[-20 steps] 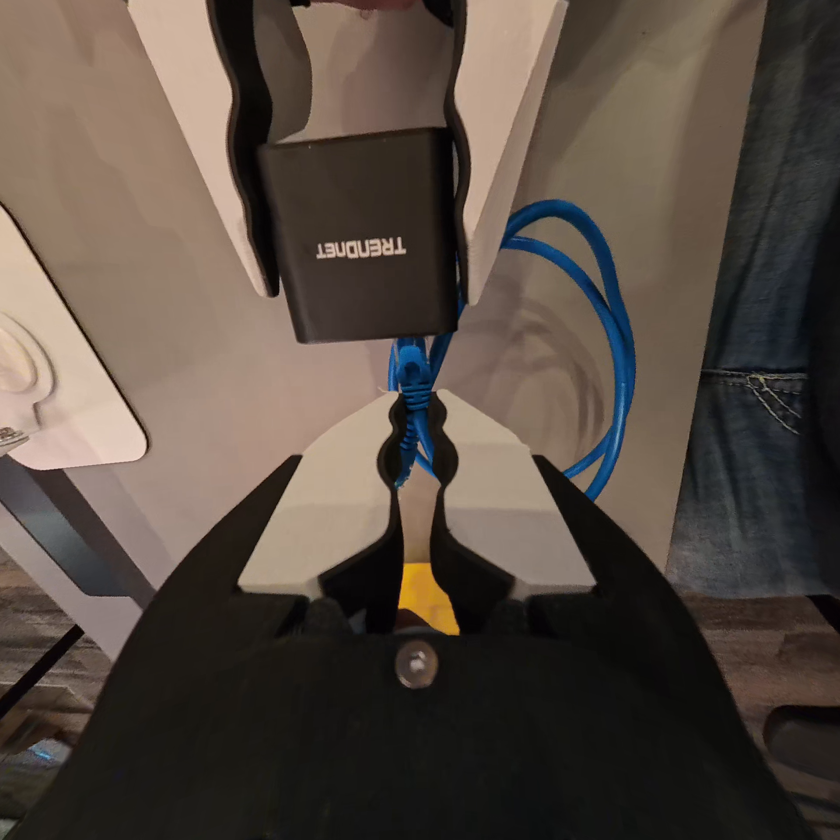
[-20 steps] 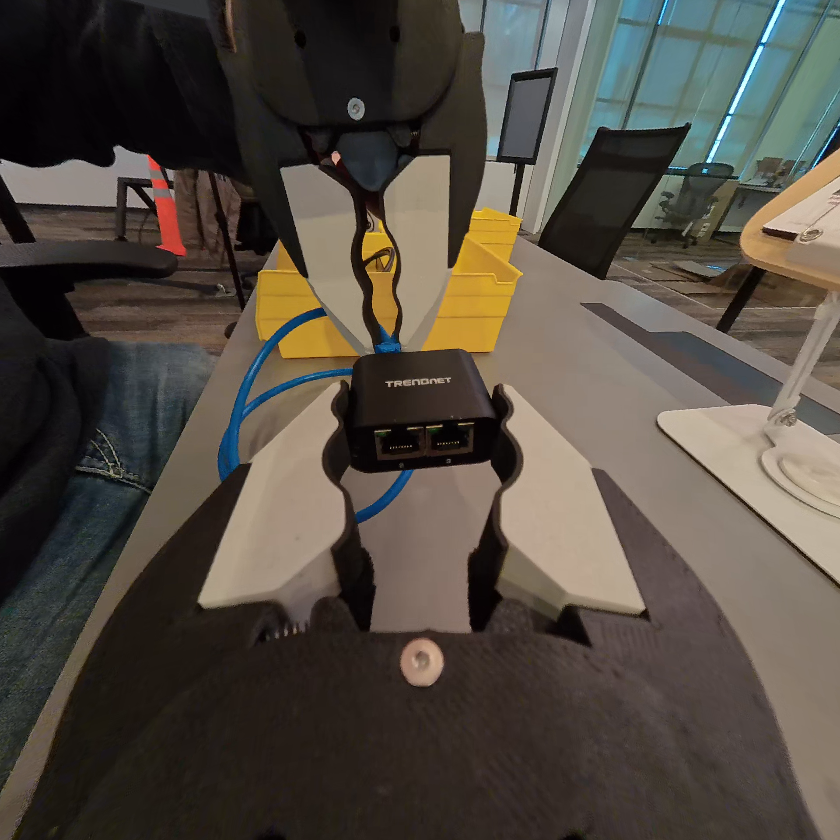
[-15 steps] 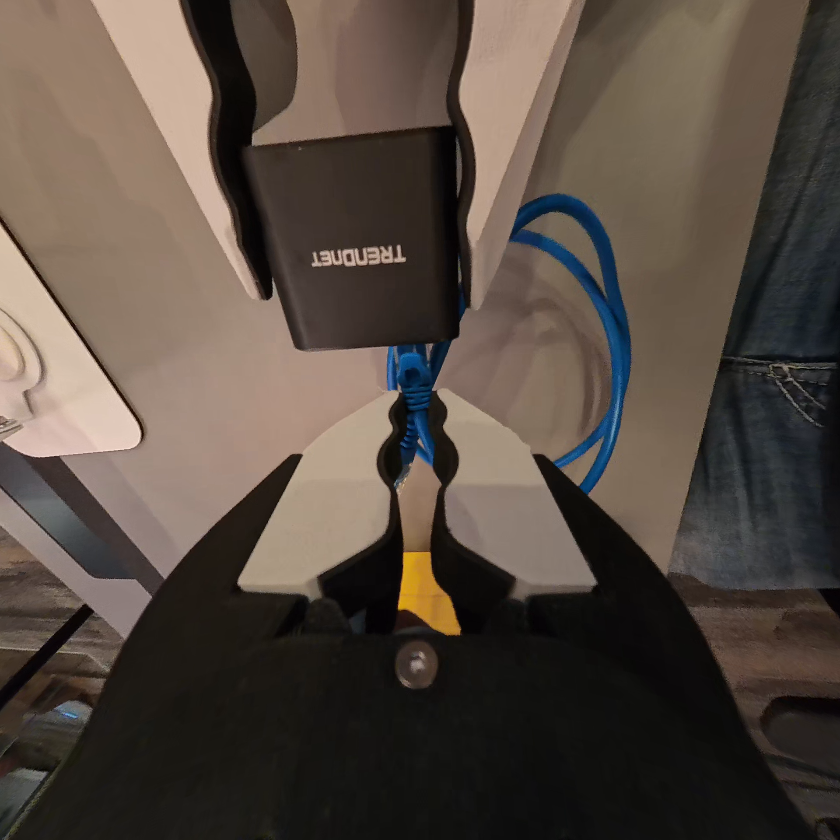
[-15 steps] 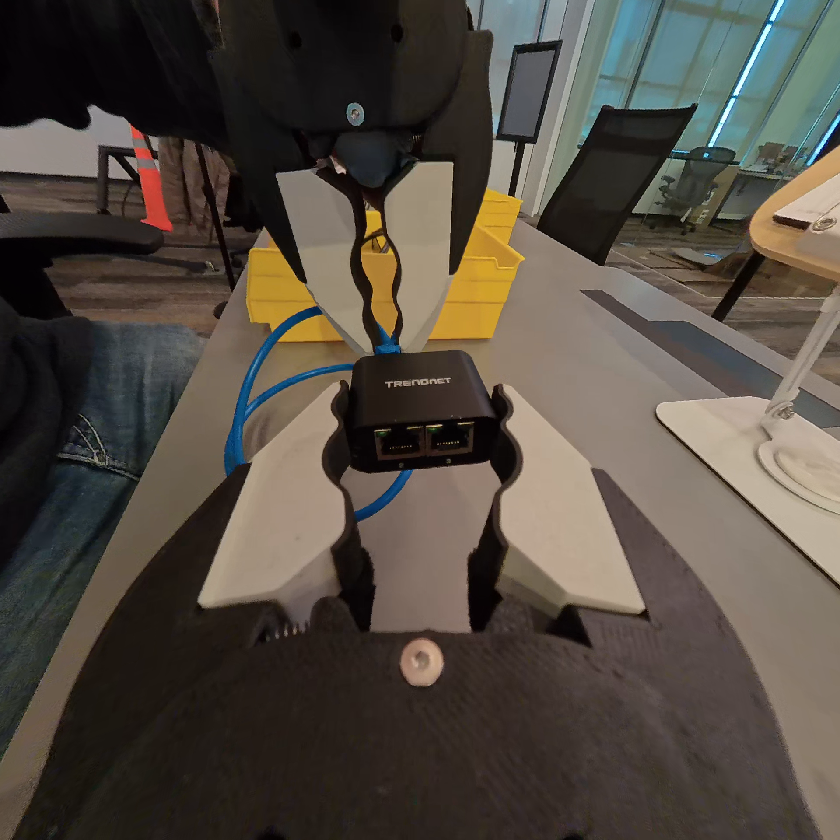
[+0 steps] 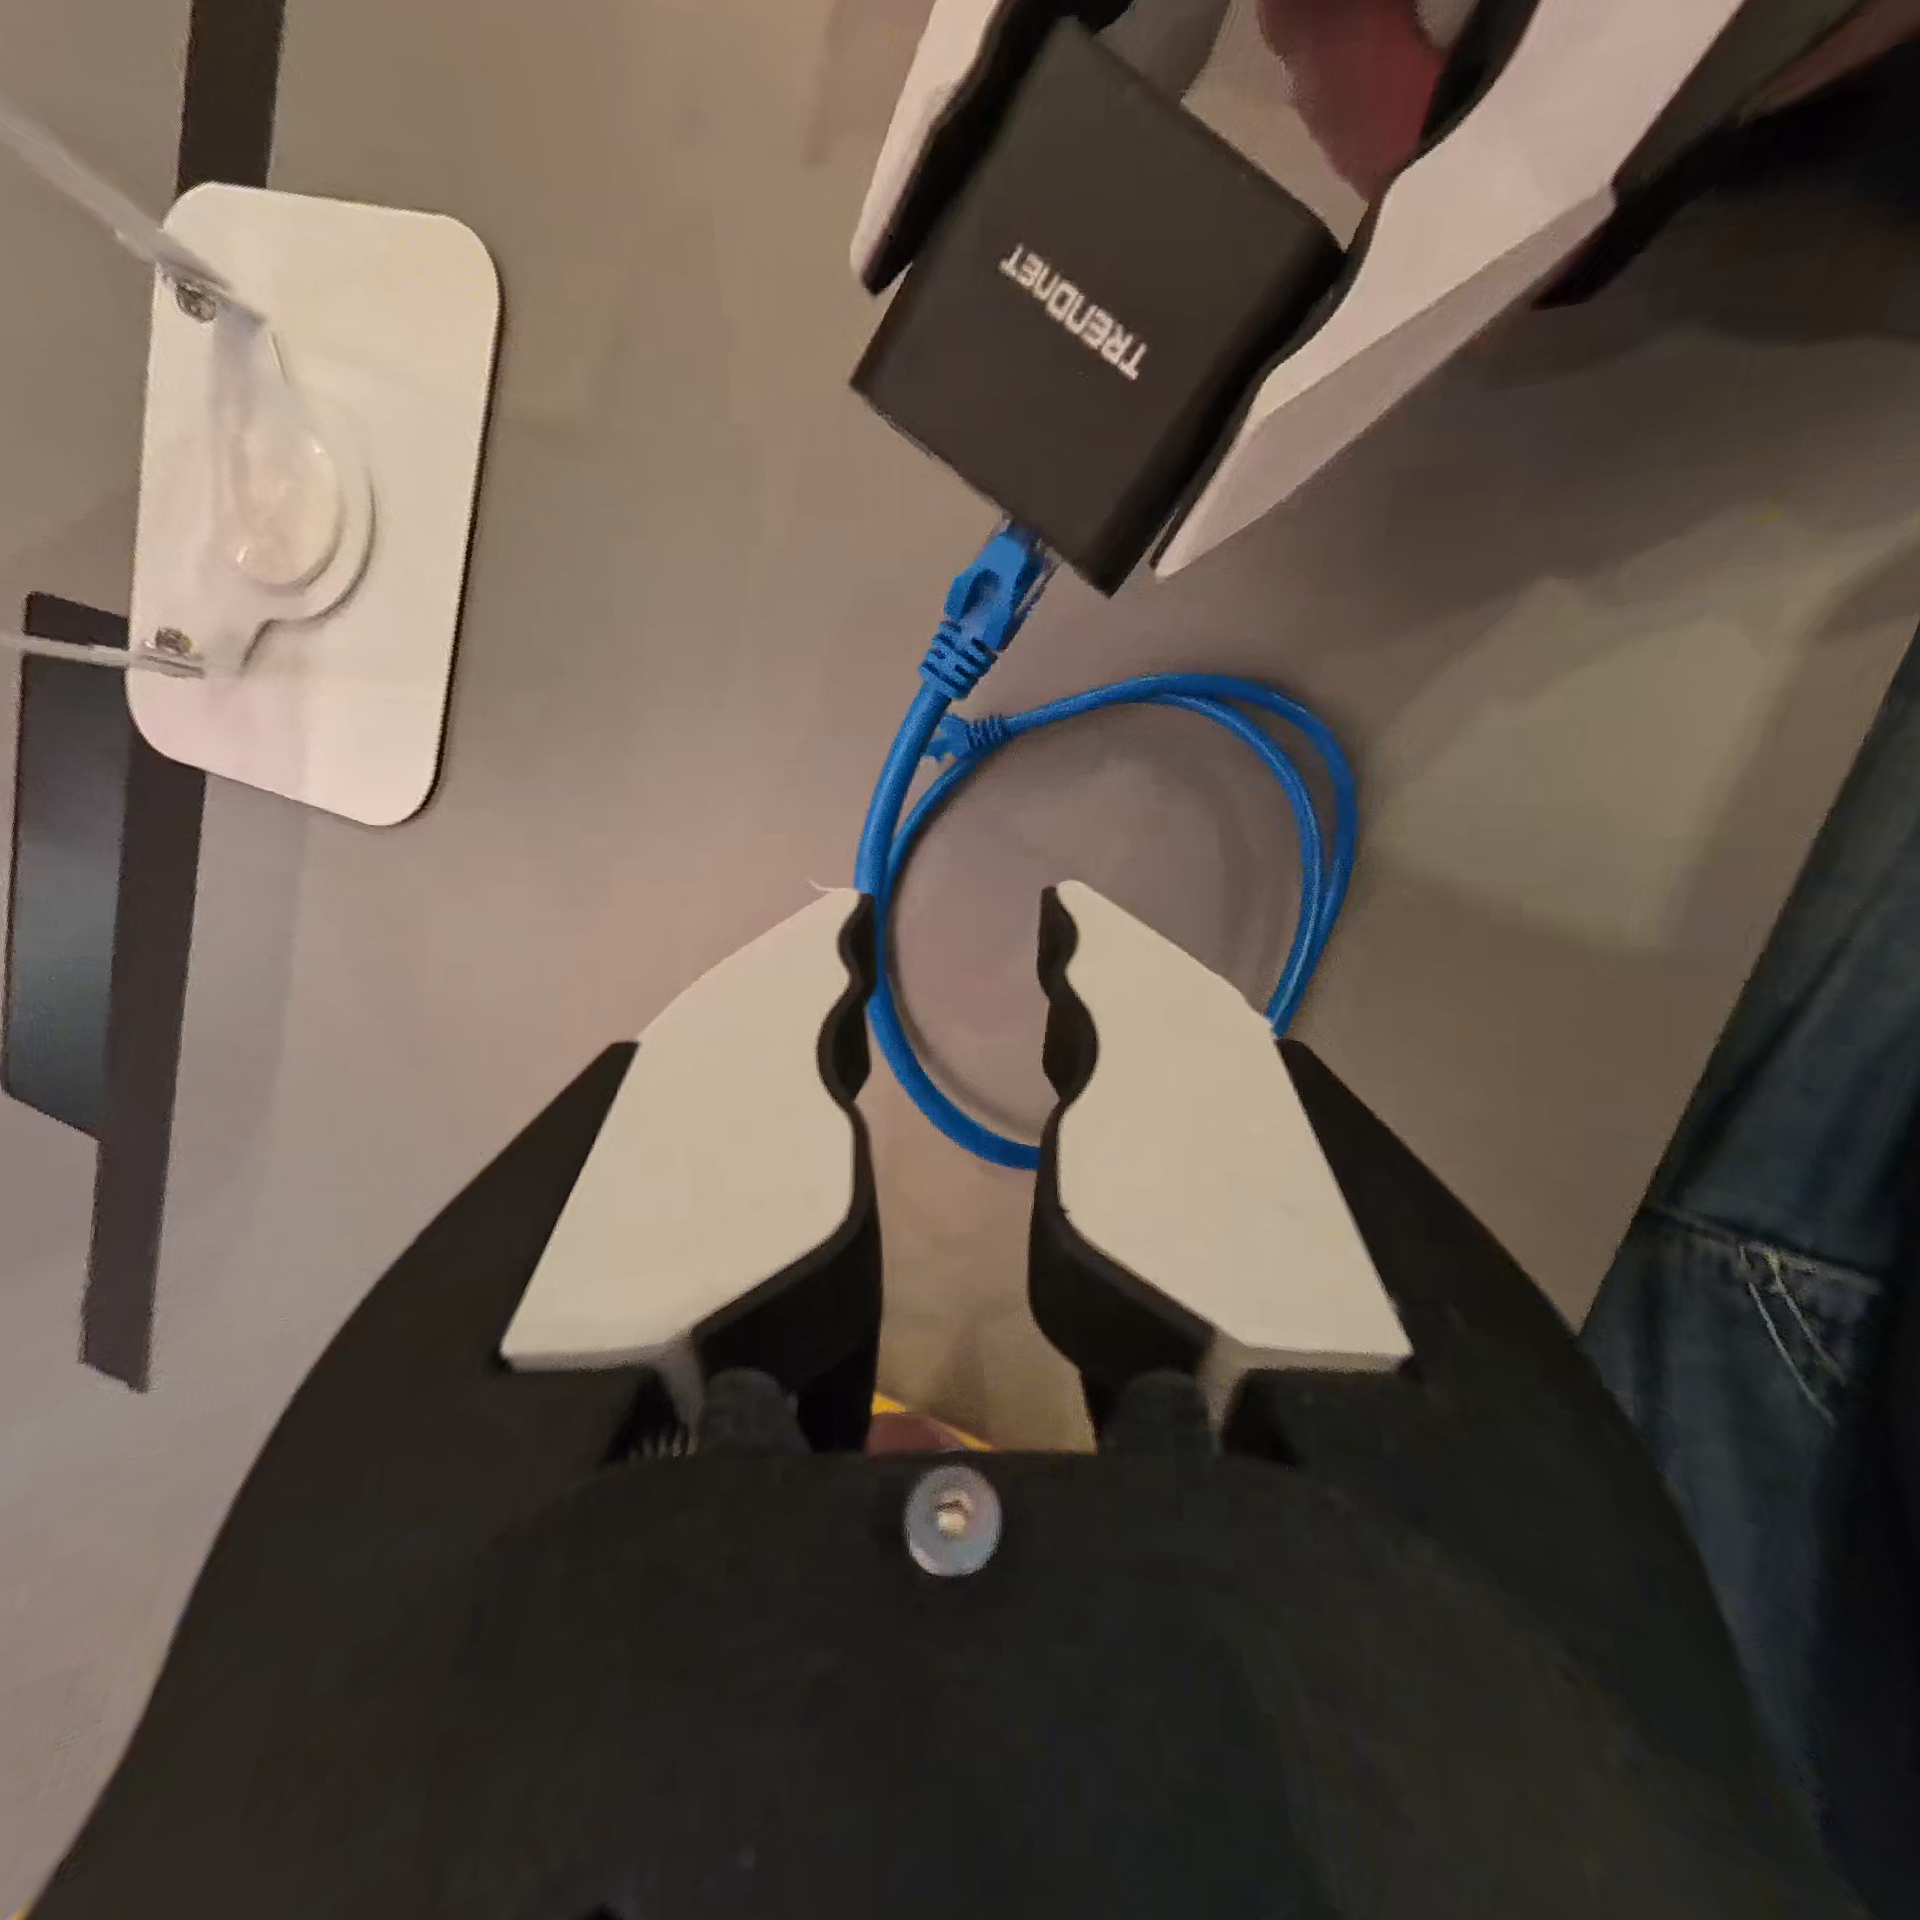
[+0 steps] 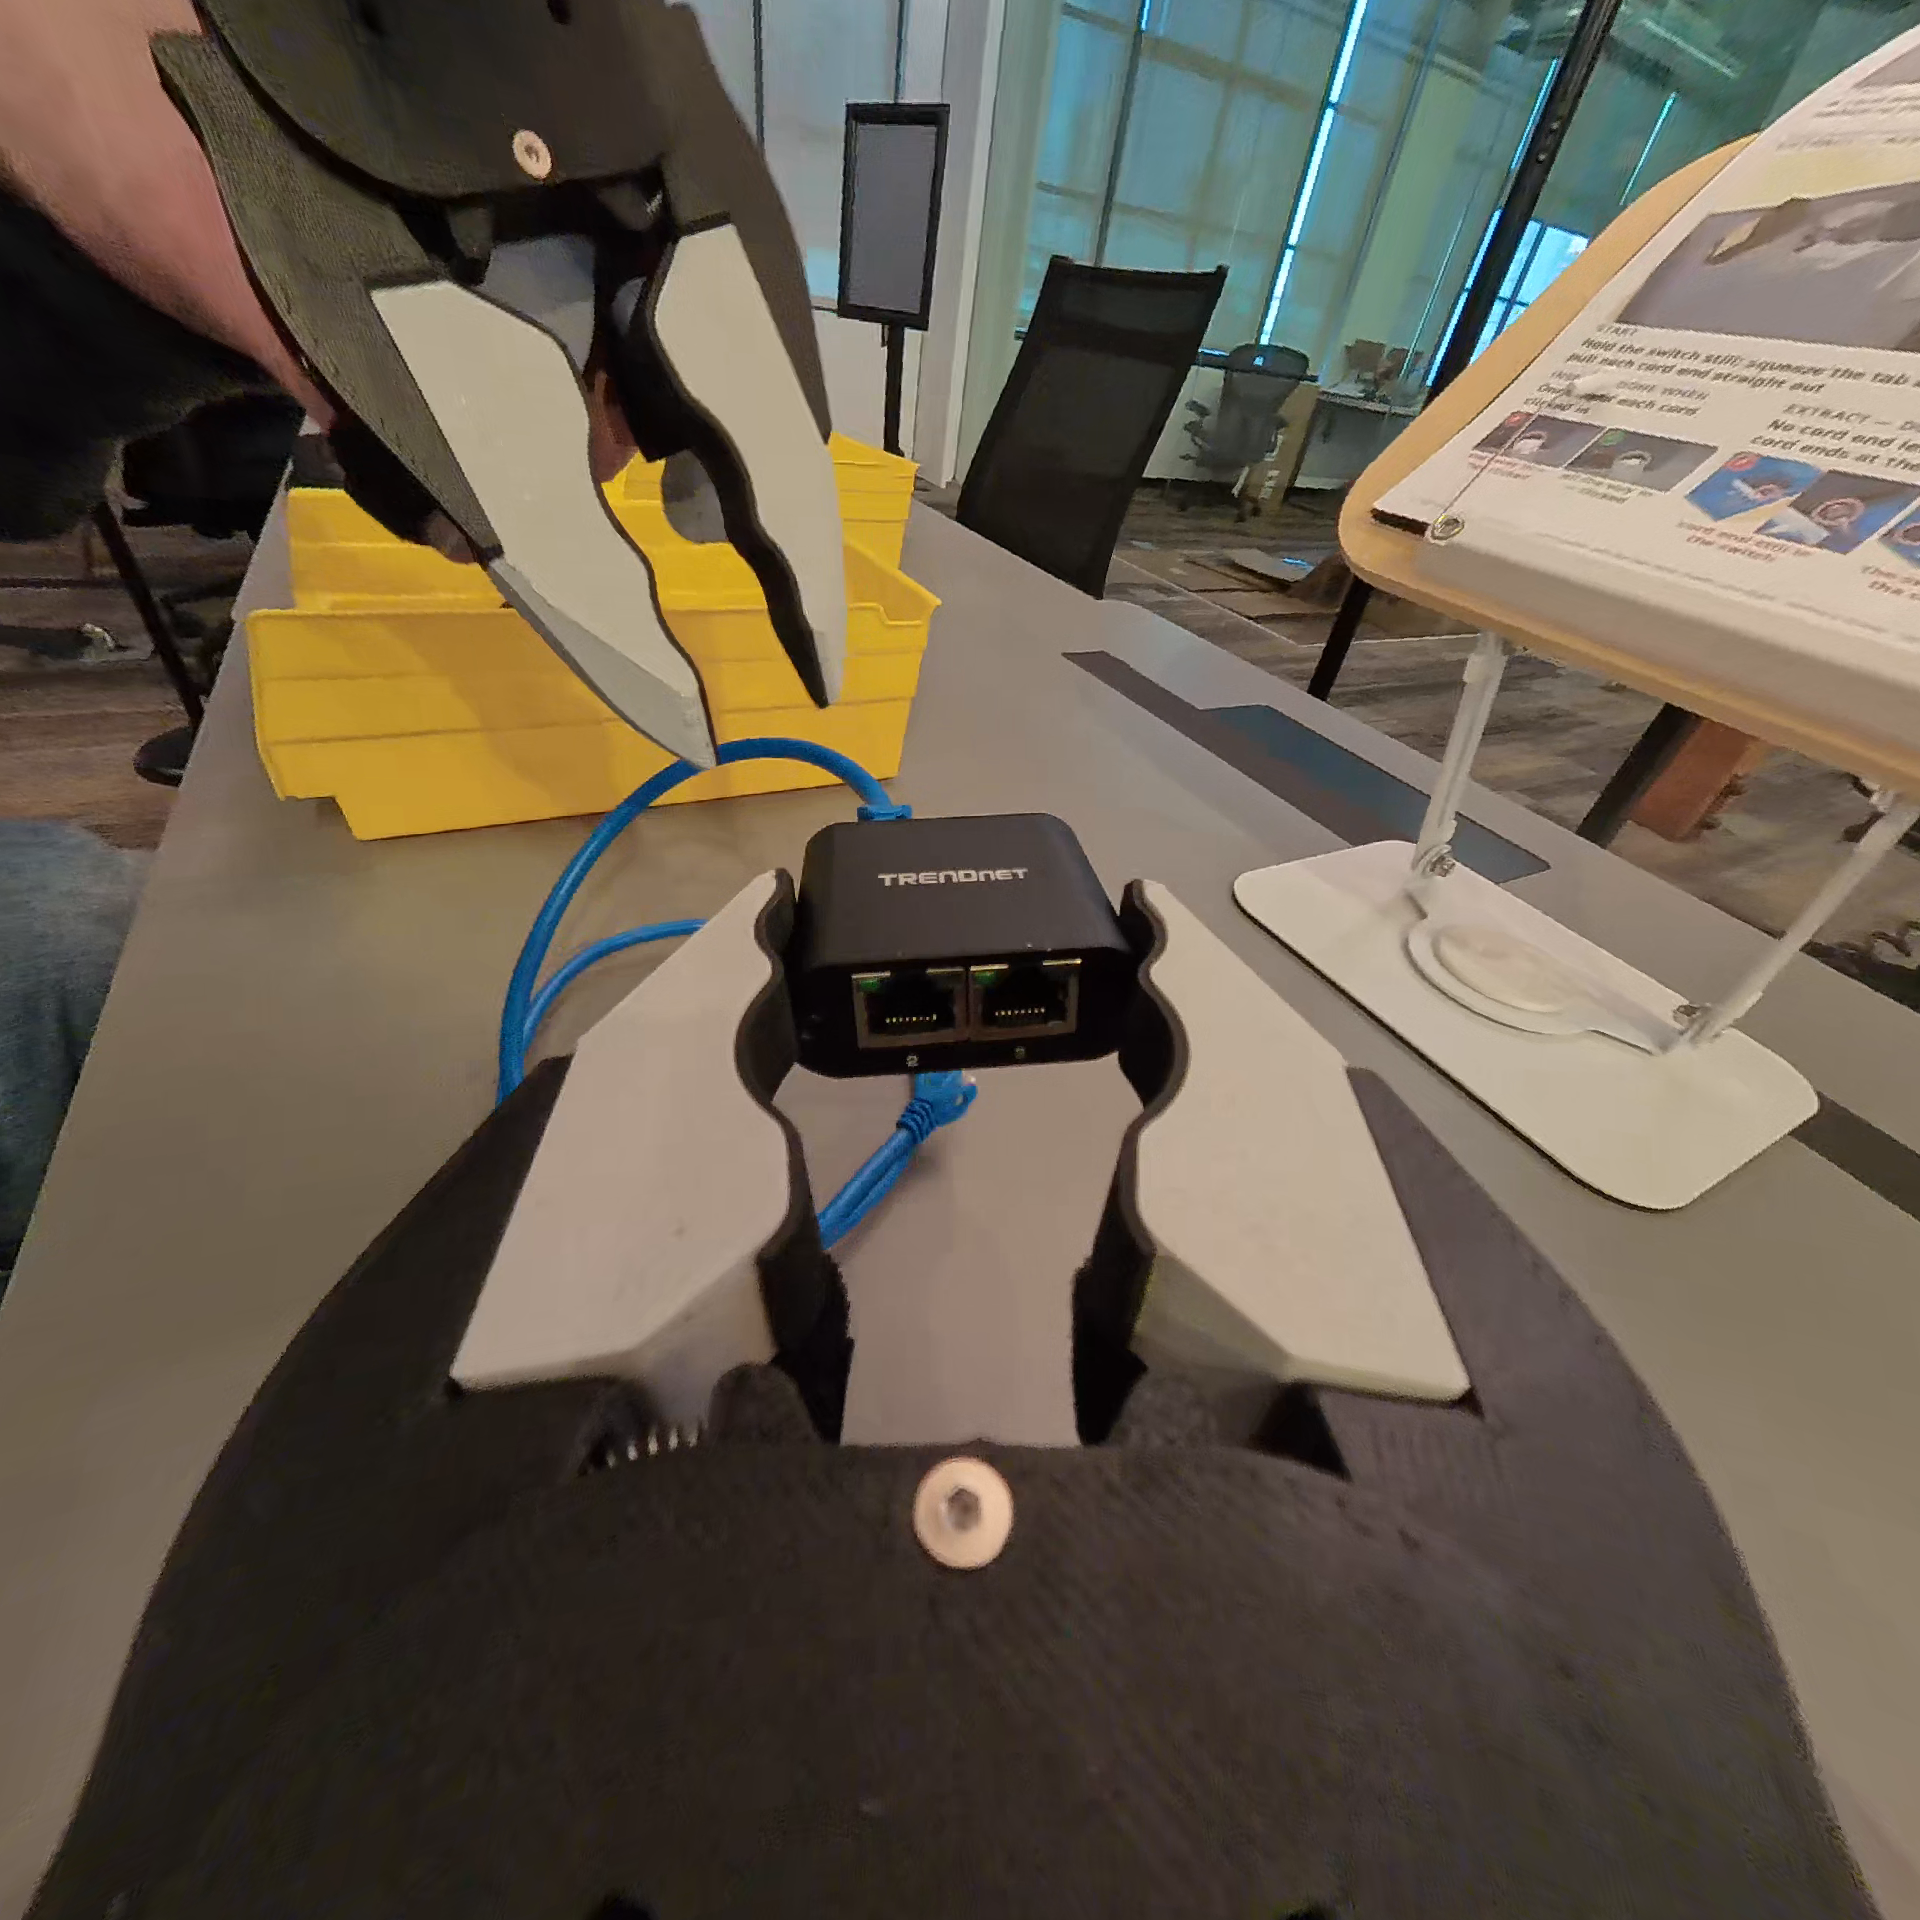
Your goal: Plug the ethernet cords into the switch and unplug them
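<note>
Left gripper (image 6: 743,717): raised above the bench (image 6: 312,987), jaws parted and holding nothing; in its own view the blue cord (image 5: 1320,821) loops on the bench below the gap, touching neither jaw.

Yellow bins (image 6: 582,727): stacked at the far left of the bench, behind the left gripper.

Blue cord, plugged end (image 5: 977,613): seated in the far face of the switch, as far as the left wrist view shows.

Blue cord, free end (image 6: 935,1101): lies loose on the bench just below the switch's near face, between the right jaws.

Switch (image 6: 956,935): small black box, clamped by its two sides. Both near sockets (image 6: 966,1003) stand empty.

Right gripper (image 6: 961,1049): jaws closed on the switch, steadying it.

White stand (image 6: 1538,1029): well right of the switch, carrying a tilted instruction sheet.

Step in hand, by judgement: one end looks plugged and let go; the second end awaits.

Next move, by judgement: the left gripper must come down to the free end, grip it behind the plug, line it up with a near socket and push straight in, while the right gripper holds the switch firm.
</note>
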